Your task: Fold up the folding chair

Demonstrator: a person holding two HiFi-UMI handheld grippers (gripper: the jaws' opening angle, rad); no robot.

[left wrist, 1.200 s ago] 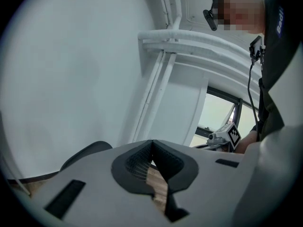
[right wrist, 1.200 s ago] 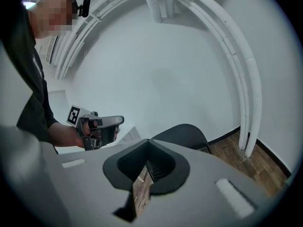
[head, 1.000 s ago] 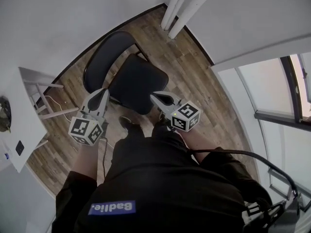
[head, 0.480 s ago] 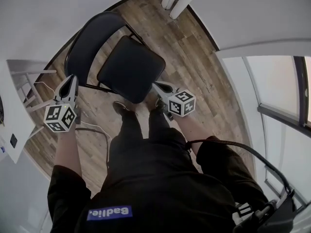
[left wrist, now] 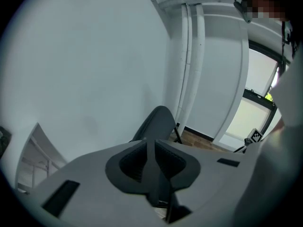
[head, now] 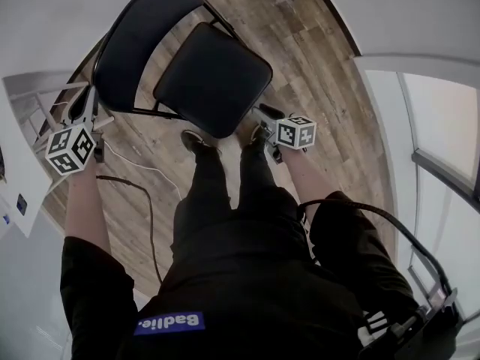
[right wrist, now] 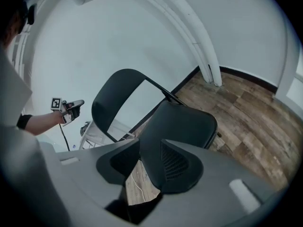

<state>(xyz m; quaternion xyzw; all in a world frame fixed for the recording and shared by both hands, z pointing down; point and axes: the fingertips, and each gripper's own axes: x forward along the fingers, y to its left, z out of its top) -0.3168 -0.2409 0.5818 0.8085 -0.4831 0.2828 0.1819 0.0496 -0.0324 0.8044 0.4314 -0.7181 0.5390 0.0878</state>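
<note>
Head view: the folding chair (head: 214,77) stands unfolded on the wooden floor (head: 322,66), right in front of the person's feet. Compared with a second ago, both hands have dropped and spread apart. The left gripper (head: 91,97) is now out beside the backrest (head: 142,32), and the right gripper (head: 259,113) is at the front right corner of the seat. That looks like lining up for a grasp; no folding has begun.

Left gripper view: its jaws have just been opening but are barely parted, a thin slit with nothing in it. Only here does the backrest's edge show just beyond the tips, not yet reached.

Right gripper view: these jaws have also just been opening and stand clearly spread. Floor shows through the gap and the seat lies just past them, ungripped. This view alone takes in the whole chair side-on, with the left gripper by the backrest
</note>
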